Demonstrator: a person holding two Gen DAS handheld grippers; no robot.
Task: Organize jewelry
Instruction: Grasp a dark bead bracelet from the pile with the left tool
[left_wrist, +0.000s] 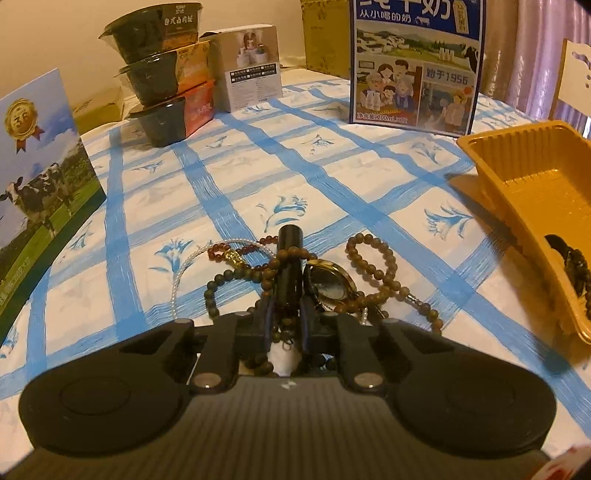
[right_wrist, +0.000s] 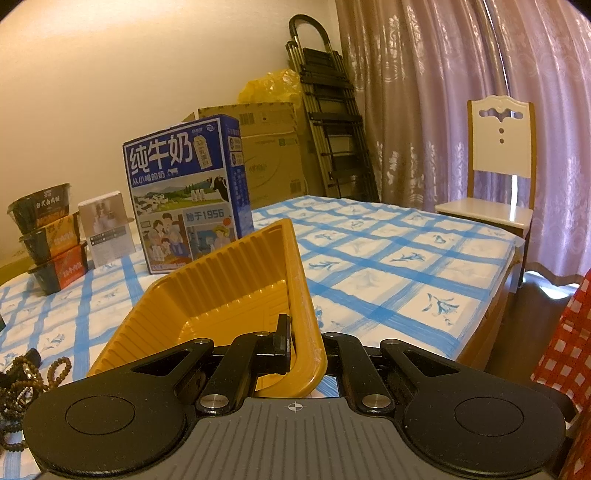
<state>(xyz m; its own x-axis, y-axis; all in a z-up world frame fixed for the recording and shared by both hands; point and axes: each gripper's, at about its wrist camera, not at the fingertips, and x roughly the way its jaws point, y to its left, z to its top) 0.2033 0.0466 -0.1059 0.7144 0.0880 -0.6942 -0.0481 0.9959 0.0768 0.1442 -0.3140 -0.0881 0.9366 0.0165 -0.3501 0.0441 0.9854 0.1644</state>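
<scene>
Left claw (left_wrist: 287, 314) grips a black cylinder (left_wrist: 290, 266) half-buried in tangled beads (left_wrist: 373, 273); right claw (right_wrist: 301, 343) pinches the tray (right_wrist: 221, 280) wall.

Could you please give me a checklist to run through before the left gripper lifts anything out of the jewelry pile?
1. Left gripper straddles the black cylinder: ok.
2. Its pads press firmly on the cylinder: cannot tell.
3. Cylinder free of other pieces: not ok. The brown wooden bead strand crosses it, and the gold-rimmed watch lies right beside it.
4. Right gripper shut on the wall of the yellow ribbed plastic tray: ok.
5. Tray tilted, opening towards the pile: ok.
6. Room in the tray: ok. Only a dark bead bracelet shows inside.
</scene>
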